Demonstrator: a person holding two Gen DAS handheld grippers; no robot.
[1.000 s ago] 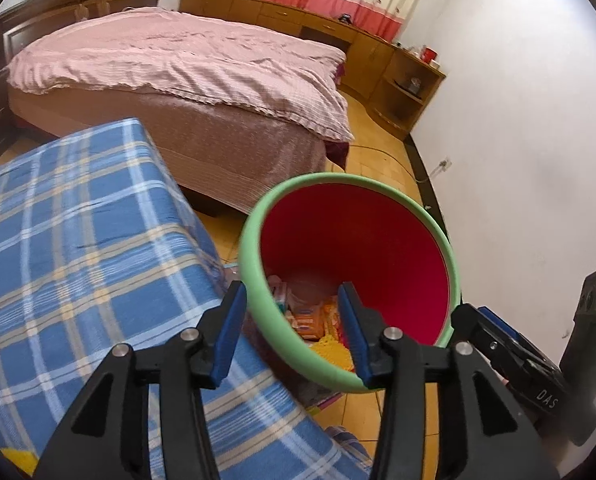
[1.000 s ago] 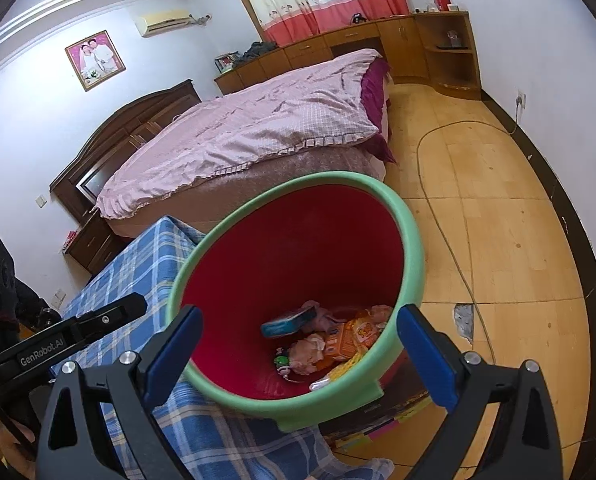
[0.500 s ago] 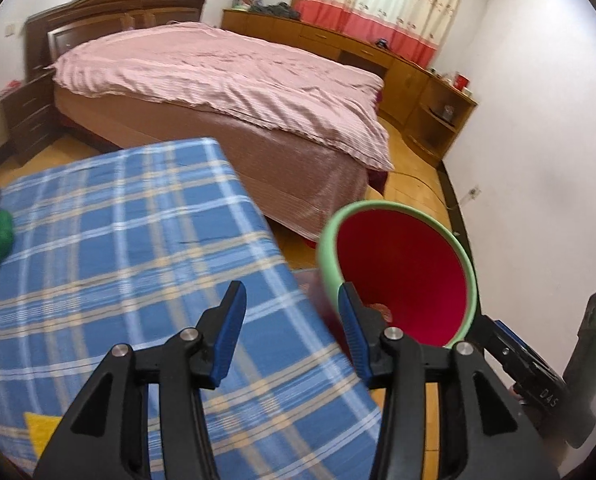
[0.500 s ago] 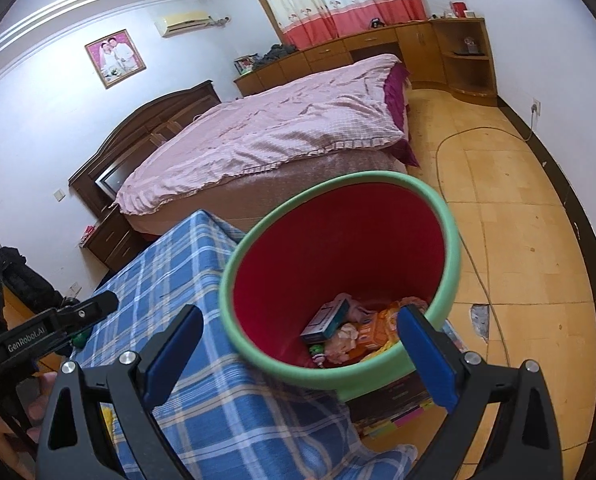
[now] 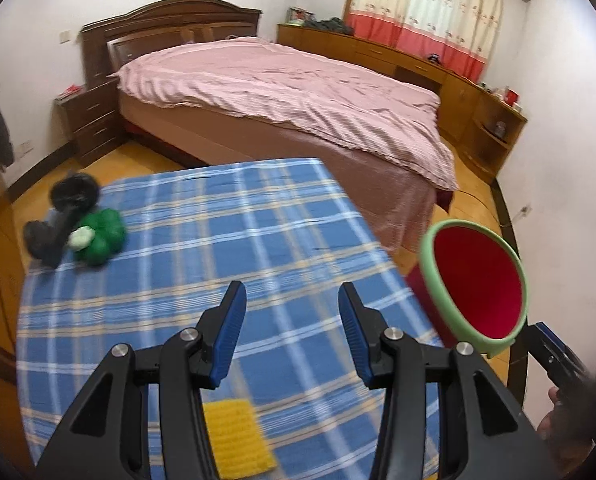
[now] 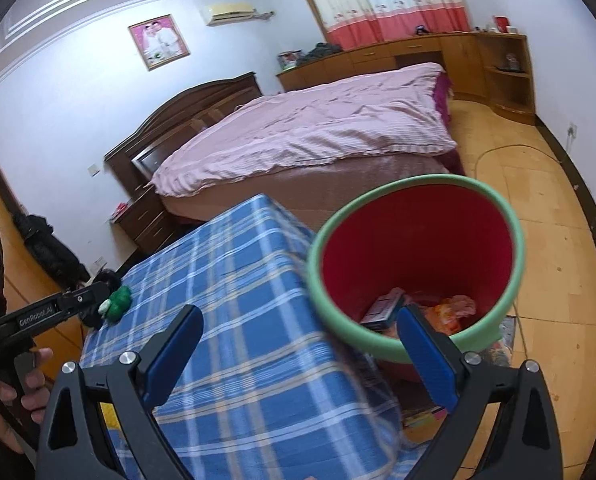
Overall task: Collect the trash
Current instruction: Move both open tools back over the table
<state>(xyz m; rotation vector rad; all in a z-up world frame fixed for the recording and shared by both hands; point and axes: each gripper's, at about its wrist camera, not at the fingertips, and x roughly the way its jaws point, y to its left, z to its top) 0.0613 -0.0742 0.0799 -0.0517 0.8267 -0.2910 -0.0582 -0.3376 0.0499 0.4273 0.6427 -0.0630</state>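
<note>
A red bin (image 5: 486,280) with a pale green rim (image 6: 414,179) stands on the floor by the right edge of the blue plaid table (image 5: 218,264). Wrappers and a small blue box (image 6: 386,305) lie at its bottom. A green crumpled lump (image 5: 102,236) with a white bit sits at the table's far left, touching a blurred black object (image 5: 72,198). A yellow cloth (image 5: 238,436) lies at the near edge. My left gripper (image 5: 292,300) hovers open over the table's middle, nothing between its fingers. My right gripper (image 6: 298,328) stands wide open above the table's corner, its right finger overlapping the bin's rim in the picture.
A bed (image 5: 298,92) with a pink cover fills the room behind the table, with a dark nightstand (image 5: 92,120) to its left. Wooden cabinets (image 5: 418,68) line the far wall under curtains. Flat printed sheets (image 6: 422,416) lie on the tiled floor under the bin.
Both views have swung left, away from the bin's inside and onto the table top. The bin slid to the right in both views. The green lump, black object and yellow cloth came into view.
</note>
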